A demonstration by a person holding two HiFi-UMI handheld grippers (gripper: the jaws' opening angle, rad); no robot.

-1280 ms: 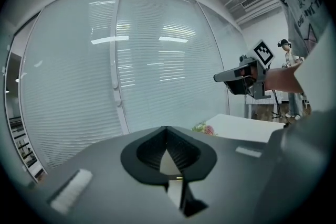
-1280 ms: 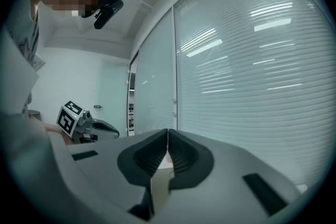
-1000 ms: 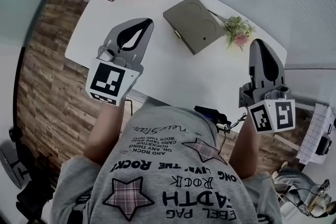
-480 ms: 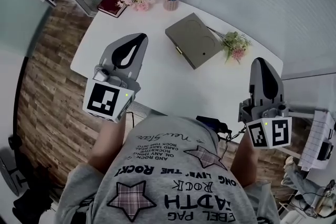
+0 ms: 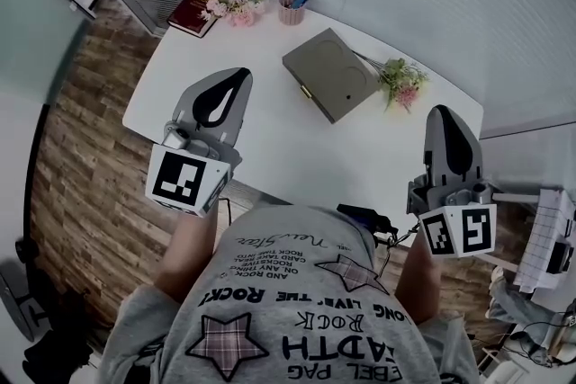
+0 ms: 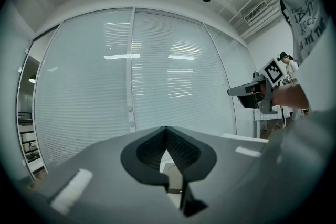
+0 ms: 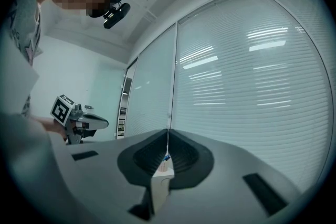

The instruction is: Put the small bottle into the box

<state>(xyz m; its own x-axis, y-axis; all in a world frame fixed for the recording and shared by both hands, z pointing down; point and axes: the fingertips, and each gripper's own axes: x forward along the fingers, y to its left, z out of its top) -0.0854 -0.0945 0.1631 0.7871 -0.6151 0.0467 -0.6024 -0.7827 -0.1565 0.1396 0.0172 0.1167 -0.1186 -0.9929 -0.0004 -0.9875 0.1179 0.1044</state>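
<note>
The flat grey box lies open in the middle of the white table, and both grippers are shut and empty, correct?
No: the head view shows the flat grey box closed. It is in the middle of the white table, and left gripper and right gripper are shut, empty.

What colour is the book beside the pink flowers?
The book is dark red; the head view shows it best.

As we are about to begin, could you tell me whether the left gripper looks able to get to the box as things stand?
Probably yes: only bare table lies between the left gripper and the closed box, and the gripper is shut and empty.
</note>
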